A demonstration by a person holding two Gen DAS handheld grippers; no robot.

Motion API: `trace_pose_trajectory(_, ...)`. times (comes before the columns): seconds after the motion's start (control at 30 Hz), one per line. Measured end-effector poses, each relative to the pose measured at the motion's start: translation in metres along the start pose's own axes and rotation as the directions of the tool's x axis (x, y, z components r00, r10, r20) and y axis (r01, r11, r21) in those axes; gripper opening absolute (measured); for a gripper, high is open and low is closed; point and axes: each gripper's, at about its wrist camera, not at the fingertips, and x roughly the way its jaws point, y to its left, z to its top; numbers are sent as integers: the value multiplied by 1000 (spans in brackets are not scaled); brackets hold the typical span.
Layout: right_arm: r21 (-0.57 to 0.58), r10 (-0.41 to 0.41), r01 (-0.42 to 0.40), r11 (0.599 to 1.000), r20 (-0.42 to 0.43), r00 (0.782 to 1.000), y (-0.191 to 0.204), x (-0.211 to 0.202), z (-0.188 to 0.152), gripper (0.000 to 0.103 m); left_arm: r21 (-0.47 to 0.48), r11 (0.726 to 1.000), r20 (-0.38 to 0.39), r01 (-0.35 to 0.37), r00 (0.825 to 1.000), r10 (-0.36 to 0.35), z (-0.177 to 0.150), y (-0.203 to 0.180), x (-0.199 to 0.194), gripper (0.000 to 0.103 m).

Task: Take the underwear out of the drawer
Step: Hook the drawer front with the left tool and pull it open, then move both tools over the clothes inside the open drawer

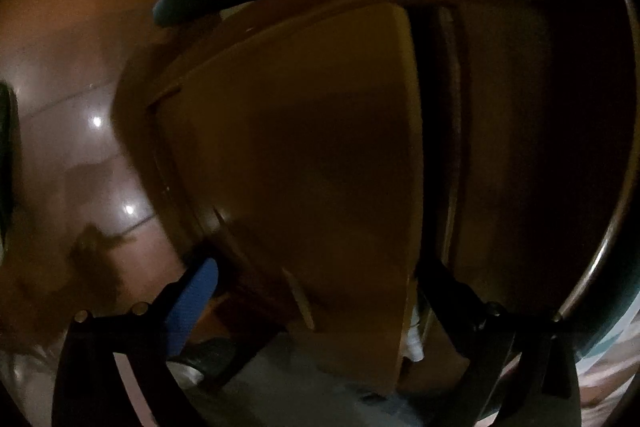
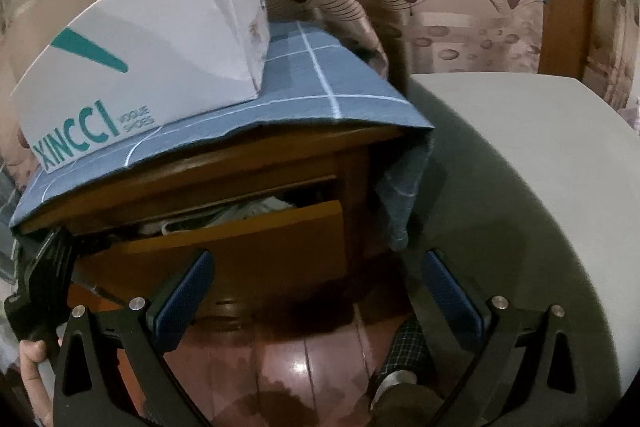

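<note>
Orange-brown wood made up the nightstand [image 2: 256, 167], whose drawer [image 2: 240, 239] stood partly pulled out beneath a blue checked cloth [image 2: 320, 91]. Pale folded underwear [image 2: 256, 209] lay inside the drawer, just behind its front panel. A white shoebox [image 2: 160, 55] sat on the cloth above. The right gripper [image 2: 320, 303] hung below the drawer, fingers wide apart, holding nothing. The left gripper [image 1: 316, 291] also stood spread, straddling the drawer front [image 1: 304, 155] without pressing it.
</note>
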Motion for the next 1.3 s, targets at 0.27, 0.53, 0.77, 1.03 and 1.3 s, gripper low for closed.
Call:
trace_pose_trajectory(0.27, -33, 26, -26, 999, -13, 1000, 9, 4, -3, 103, -177, 984, -20, -3, 1000, -1, 18, 14, 27, 103)
trace_pose_trajectory(0.53, -17, 25, -25, 1000, -23, 999, 10, 5, -5, 103, -215, 973, 43, -87, 994, 99, 11, -4, 17, 103)
trace_pose_trajectory(0.77, -19, 9, -10, 1000, -23, 1000, 9, 6, -4, 103, -100, 955, 90, -278, 954, 287, 11, -21, -2, 103)
trace_pose_trajectory(1.03, -15, 6, -6, 1000, -22, 1000, 7, 7, -4, 103, 34, 921, 93, -387, 919, 383, -7, -13, -39, 103)
trace_pose_trajectory(1.3, -29, 16, -17, 999, -35, 999, 11, 9, -7, 103, 126, 870, 67, -478, 879, 473, -23, -7, -53, 103)
